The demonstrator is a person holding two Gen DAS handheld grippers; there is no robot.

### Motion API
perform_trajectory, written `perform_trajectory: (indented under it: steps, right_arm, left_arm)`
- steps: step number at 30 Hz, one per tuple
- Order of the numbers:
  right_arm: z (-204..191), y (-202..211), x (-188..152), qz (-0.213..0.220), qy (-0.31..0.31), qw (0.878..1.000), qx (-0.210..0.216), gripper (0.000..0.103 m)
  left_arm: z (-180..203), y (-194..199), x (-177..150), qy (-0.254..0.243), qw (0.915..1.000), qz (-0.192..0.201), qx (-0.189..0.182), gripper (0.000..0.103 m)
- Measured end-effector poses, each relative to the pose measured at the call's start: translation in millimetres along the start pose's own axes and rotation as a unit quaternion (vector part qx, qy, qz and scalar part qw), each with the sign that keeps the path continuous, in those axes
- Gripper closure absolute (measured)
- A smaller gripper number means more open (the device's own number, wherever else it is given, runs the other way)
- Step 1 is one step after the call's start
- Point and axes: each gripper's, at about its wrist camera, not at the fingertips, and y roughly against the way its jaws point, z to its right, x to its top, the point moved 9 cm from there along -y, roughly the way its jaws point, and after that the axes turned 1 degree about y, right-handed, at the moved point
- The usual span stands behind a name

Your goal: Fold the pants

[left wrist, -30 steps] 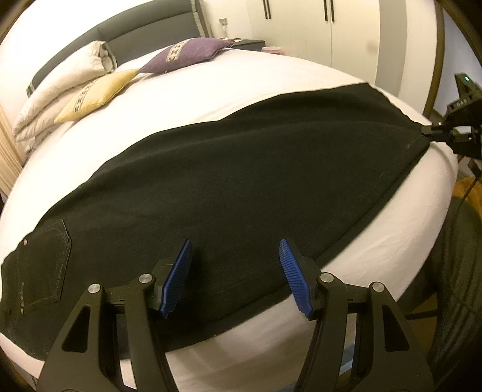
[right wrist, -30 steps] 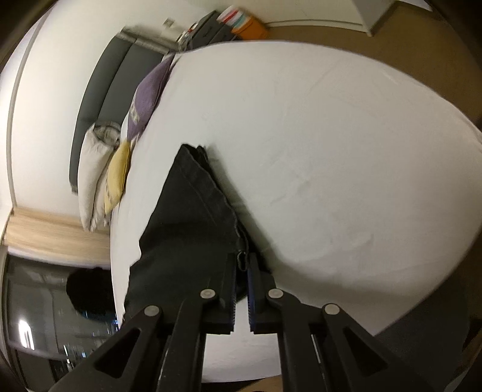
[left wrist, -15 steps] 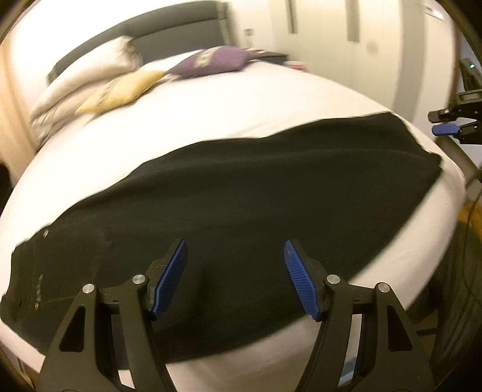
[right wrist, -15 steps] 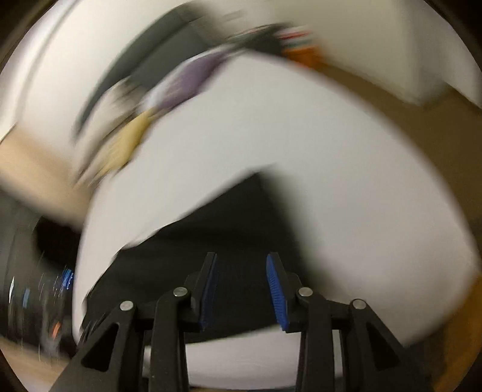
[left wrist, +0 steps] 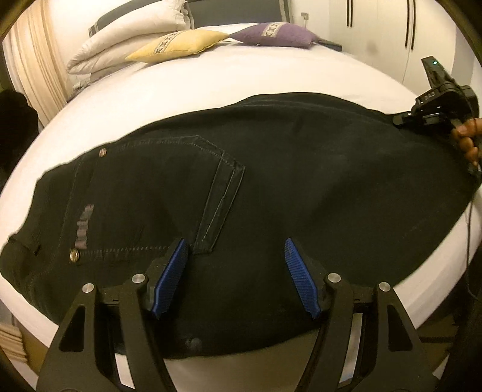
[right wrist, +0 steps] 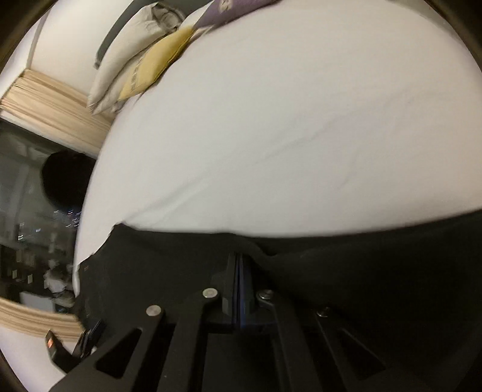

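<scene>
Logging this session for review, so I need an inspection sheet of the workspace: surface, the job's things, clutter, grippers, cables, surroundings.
Surface: bed with white sheet.
Job's things: black pants spread lengthwise along the near edge, back pocket up.
Clutter: yellow cushion, purple cushion and white pillows at the headboard.
Grippers: left gripper open above the pants; right gripper shut on the pants.
Cables: thin dark cable hanging at the right bed edge.
Surroundings: beige curtain, white wardrobe.
</scene>
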Motion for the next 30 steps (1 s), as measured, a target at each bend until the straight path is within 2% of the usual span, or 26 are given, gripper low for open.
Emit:
perform_trajectory:
  steps: [1, 2, 4, 5, 6, 8, 10, 11, 12, 13, 14, 16, 18, 19, 20, 22, 24, 26, 27, 29, 30]
  right_arm:
    - [-6, 3, 2, 0.002, 0.014, 1.000, -0.024, 0.103]
    - [-21, 7, 4, 0.010, 0.035, 0.999, -0.033, 0.097]
    - [-67, 8, 1, 0.011, 0.076, 0.997, 0.013, 0.097]
    - [-91, 3, 0, 0.009, 0.096, 0.995, 0.036, 0.091]
    - [-104, -2, -1, 0.006, 0.109, 0.993, 0.046, 0.080]
    - [-149, -31, -9, -0.015, 0.141, 0.986, 0.084, 0.069]
    - [-168, -65, -12, -0.044, 0.149, 0.983, 0.098, 0.069]
    - [-168, -83, -14, -0.062, 0.142, 0.984, 0.093, 0.069]
    - [-163, -94, -10, -0.069, 0.134, 0.985, 0.084, 0.078]
    - [-152, -104, -2, -0.066, 0.120, 0.988, 0.072, 0.099]
    - [-140, -105, 6, -0.057, 0.110, 0.990, 0.061, 0.103]
    - [-103, -91, 25, -0.020, 0.073, 0.997, 0.015, 0.103]
    - [-78, -64, 35, 0.007, 0.056, 0.998, -0.028, 0.097]
    - [-77, -46, 33, 0.016, 0.064, 0.998, -0.015, 0.097]
    - [-83, -31, 27, 0.018, 0.071, 0.997, 0.018, 0.097]
    - [-93, -6, 1, 0.019, 0.088, 0.994, 0.057, 0.089]
    - [-97, 0, -30, 0.010, 0.106, 0.992, 0.074, 0.072]
    - [-81, -6, -70, -0.022, 0.113, 0.990, 0.081, 0.066]
    - [-66, -16, -86, -0.038, 0.107, 0.992, 0.063, 0.074]
    - [-37, -17, -95, -0.025, 0.062, 0.995, 0.077, 0.103]
    - [-12, -9, -91, -0.011, 0.026, 0.996, 0.079, 0.103]
  left_arm:
    - [-2, 3, 1, 0.000, 1.0000, -0.001, -0.003, 0.037]
    - [-5, 7, 3, 0.001, 1.0000, 0.002, -0.005, 0.037]
    - [-5, 21, 14, -0.001, 0.9995, 0.030, -0.007, 0.037]
    - [-6, 24, 17, -0.001, 0.9992, 0.041, -0.003, 0.037]
    - [-7, 24, 23, 0.000, 0.9988, 0.048, 0.003, 0.037]
    - [-12, 15, 25, 0.008, 0.9992, 0.039, 0.007, 0.037]
    - [-16, -2, 20, 0.010, 0.9997, 0.013, 0.017, 0.037]
    - [-17, -10, 16, 0.012, 0.9998, -0.002, 0.016, 0.037]
    - [-18, -11, 16, 0.017, 0.9997, 0.000, 0.015, 0.037]
    - [-18, -11, 17, 0.019, 0.9997, -0.001, 0.017, 0.037]
    - [-19, -11, 17, 0.018, 0.9996, -0.004, 0.020, 0.036]
    - [-19, -14, 22, 0.024, 0.9995, -0.006, 0.021, 0.036]
    - [-18, -19, 25, 0.026, 0.9994, -0.007, 0.022, 0.036]
    - [-19, -20, 26, 0.029, 0.9993, -0.007, 0.023, 0.035]
    - [-16, -18, 27, 0.030, 0.9993, -0.007, 0.023, 0.035]
    - [-17, -18, 28, 0.034, 0.9991, -0.008, 0.025, 0.035]
    - [-7, -18, 29, 0.036, 0.9989, -0.009, 0.027, 0.035]
    - [-6, -18, 27, 0.036, 0.9988, -0.011, 0.030, 0.035]
    - [-6, -18, 27, 0.037, 0.9988, -0.013, 0.030, 0.035]
    - [-4, -19, 27, 0.036, 0.9988, -0.016, 0.030, 0.035]
    - [-4, -19, 28, 0.035, 0.9988, -0.017, 0.030, 0.035]
